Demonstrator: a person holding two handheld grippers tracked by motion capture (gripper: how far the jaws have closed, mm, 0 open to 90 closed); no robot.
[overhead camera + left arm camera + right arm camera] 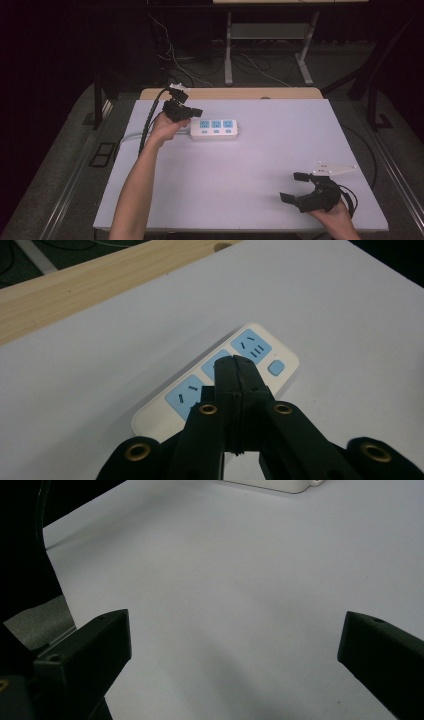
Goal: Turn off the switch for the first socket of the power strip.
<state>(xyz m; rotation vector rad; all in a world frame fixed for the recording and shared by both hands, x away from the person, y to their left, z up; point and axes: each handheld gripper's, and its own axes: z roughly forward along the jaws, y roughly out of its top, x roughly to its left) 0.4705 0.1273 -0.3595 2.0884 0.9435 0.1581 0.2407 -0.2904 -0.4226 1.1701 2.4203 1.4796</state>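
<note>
Now at an early stage, by the look of it. White plastic power strip with three pale-blue socket faces and small blue switches [216,128] lying flat toward the far left of the white table top [260,165], its white cable trailing off to the left. Left gripper [196,113] poised just above the strip's left end, black jaws pressed together with nothing between them; seen along those jaws in the left gripper view, tips [235,365] pointing down over the middle socket of the strip [252,347]. Cannot tell whether tips already touch the plastic. Probably lined up to press a switch or push the strip; no visible sign of that done yet. Right gripper [296,187] resting well apart at the near right corner, jaws spread wide and empty, bare table [235,595] between them. Everything about the strip itself seemingly left to do.
</note>
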